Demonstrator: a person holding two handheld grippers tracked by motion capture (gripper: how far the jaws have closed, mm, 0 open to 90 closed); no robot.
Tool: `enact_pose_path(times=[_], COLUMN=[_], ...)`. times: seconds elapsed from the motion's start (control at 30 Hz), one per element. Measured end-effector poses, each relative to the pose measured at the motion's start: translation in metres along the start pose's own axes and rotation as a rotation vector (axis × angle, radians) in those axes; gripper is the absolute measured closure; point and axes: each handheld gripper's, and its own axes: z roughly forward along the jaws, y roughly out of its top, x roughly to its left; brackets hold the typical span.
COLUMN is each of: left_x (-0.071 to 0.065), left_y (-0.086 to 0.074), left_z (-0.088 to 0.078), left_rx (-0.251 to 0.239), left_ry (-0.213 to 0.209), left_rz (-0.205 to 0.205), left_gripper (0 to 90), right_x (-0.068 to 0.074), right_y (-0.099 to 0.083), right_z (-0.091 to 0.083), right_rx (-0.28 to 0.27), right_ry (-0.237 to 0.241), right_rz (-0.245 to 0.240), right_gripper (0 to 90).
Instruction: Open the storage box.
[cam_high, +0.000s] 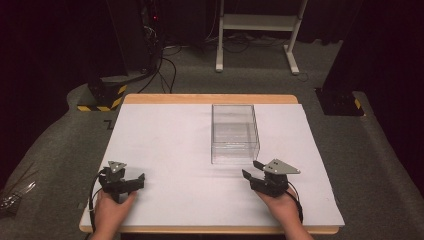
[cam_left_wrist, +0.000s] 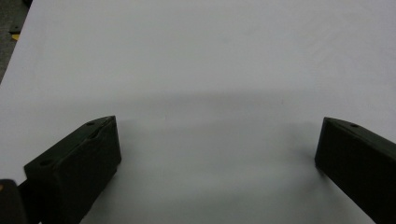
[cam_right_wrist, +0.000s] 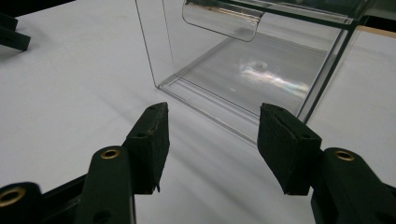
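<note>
a clear, rectangular plastic box (cam_high: 235, 133) is approached by the right gripper (cam_high: 254, 169) on a white table (cam_high: 165, 145).
the box is seen upright near the table's middle, just ahead of the right gripper (cam_right_wrist: 212, 135), whose jaws are held wide with nothing between them. the left gripper (cam_high: 134, 180) is kept well apart at the near left, its jaws (cam_left_wrist: 217, 144) spread wide over bare table.

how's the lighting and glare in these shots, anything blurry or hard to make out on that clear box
High view: dim room, the white table top bright, the clear box faint but readable. Right gripper view: rainbow glare on the box floor, edges sharp, soft shadows under the right gripper. Left gripper view: the left gripper dark and slightly soft, broad shadow on the table.
</note>
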Motion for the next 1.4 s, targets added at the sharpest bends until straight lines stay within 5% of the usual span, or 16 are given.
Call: enact_pose_path(times=[1.4], left_x=[0.0], left_y=[0.0], left_z=[0.0], left_rx=[0.0], left_ry=[0.0], left_rz=[0.0], left_gripper=[0.4], right_x=[-0.009], right_y=[0.033], right_z=[0.038], right_rx=[-0.023], right_ry=[-0.007], right_rz=[0.055], right_gripper=[51.8])
